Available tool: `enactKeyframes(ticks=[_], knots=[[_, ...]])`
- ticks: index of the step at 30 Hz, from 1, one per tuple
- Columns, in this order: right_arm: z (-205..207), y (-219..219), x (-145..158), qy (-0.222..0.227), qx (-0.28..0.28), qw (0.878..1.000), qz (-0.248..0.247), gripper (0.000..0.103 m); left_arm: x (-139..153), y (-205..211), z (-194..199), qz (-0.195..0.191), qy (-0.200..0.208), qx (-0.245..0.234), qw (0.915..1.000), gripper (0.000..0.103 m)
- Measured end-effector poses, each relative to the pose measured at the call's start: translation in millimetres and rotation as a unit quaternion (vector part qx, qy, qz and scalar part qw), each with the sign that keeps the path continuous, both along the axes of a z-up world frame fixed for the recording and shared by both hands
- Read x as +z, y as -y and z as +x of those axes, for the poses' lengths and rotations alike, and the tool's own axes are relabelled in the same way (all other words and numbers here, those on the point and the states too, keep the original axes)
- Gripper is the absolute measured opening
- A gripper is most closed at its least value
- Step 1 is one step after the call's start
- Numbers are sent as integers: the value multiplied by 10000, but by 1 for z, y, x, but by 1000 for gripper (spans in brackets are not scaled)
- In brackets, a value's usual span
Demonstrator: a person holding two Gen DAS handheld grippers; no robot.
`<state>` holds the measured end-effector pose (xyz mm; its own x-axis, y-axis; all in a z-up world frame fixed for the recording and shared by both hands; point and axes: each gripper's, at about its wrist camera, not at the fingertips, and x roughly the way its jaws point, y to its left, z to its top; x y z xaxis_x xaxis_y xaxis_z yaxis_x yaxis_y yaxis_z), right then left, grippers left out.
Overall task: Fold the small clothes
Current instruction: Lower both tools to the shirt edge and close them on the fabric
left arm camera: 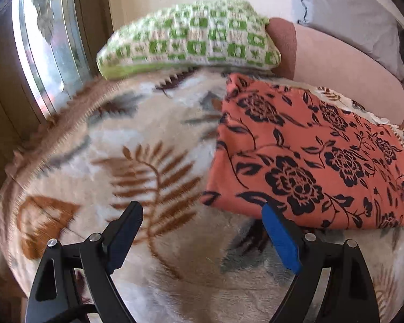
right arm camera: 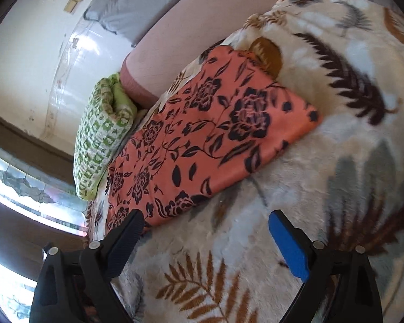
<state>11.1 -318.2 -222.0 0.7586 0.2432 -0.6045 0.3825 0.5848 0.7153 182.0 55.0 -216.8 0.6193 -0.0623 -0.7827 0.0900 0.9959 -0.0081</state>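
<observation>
An orange garment with black flowers (left arm camera: 309,156) lies folded into a flat rectangle on the leaf-patterned blanket (left arm camera: 137,161). It also shows in the right wrist view (right arm camera: 202,140). My left gripper (left arm camera: 202,215) is open and empty, just left of and in front of the garment's near corner. My right gripper (right arm camera: 206,223) is open and empty, above the blanket at the garment's near edge, its left finger (right arm camera: 126,237) by the garment's corner.
A green and white knitted cushion (left arm camera: 191,40) lies behind the garment; it also shows in the right wrist view (right arm camera: 99,140). A pink bolster (left arm camera: 336,64) and a grey pillow (left arm camera: 350,13) lie beyond. A window (left arm camera: 40,53) is at the left.
</observation>
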Motion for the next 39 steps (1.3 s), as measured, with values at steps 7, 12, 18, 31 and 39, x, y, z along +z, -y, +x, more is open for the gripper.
enactKeyframes(ticks=[7,12,18,31,39], knots=[[-6,51,-43,-72,-863,9895,1160,72,-4,-3,1,-1094,-255,-278,9933,90],[-3,66,-49,-107,-988,9882,1166,73,-10,12,11,-1136,-392,-352,9921,90],[27,78,-58,-8,-1006,9879,1180,73,-20,11,32,-1527,-520,-165,9868,90],[87,65,-65,386,-925,9896,1028,65,-20,-3,68,-2111,-477,-97,9763,62],[89,61,-69,161,-994,9926,672,21,-23,0,69,-2227,-359,-462,9731,26]])
